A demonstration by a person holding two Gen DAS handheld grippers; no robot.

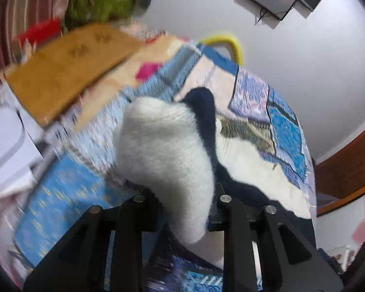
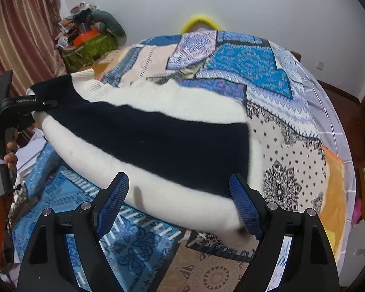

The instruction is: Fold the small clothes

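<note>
Left gripper (image 2: 45, 103) pinches the sweater (image 2: 158, 141) edge, lifting for the fold.
Right gripper (image 2: 180, 204) gapes empty; carry the edge across evenly.

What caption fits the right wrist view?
Open right gripper poised over the white-and-navy sweater on the patchwork bedspread; left gripper clamps its far edge.

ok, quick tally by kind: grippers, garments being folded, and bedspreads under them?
Grippers: 2, the left gripper with jaws clamped on the knit, the right gripper with jaws open.
Garments: 1, the white and navy sweater.
Bedspreads: 1, the patchwork bedspread.
Total: 4
</note>
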